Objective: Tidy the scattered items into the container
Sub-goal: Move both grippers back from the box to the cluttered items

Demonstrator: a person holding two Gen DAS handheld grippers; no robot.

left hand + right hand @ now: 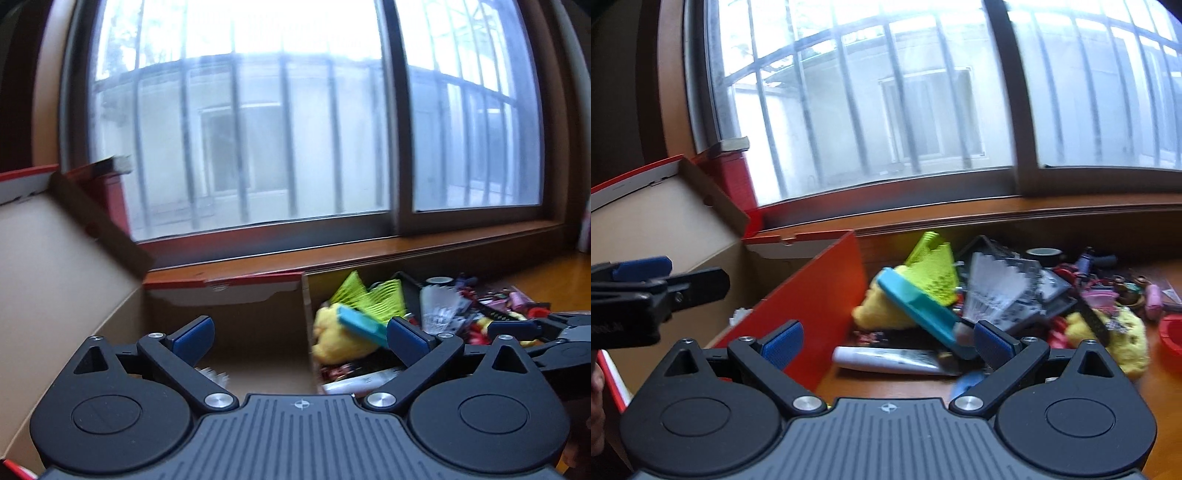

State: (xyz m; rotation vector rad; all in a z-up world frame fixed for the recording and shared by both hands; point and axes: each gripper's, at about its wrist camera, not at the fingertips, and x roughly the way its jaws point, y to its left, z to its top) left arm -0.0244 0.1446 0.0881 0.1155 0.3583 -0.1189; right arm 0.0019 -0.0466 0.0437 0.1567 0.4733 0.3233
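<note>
A red cardboard box with a brown inside stands open at the left, under the window; it also shows in the right wrist view. My left gripper is open and empty above the box's inside. My right gripper is open and empty over the pile beside the box. The pile holds a yellow plush toy, a teal flat piece, a neon green mesh item, a shuttlecock and a white tube. Something small and white lies on the box floor.
More small toys, a tape roll, a second yellow plush and a red round item lie on the wooden table to the right. The window sill runs behind. The box's lid flap stands up at left.
</note>
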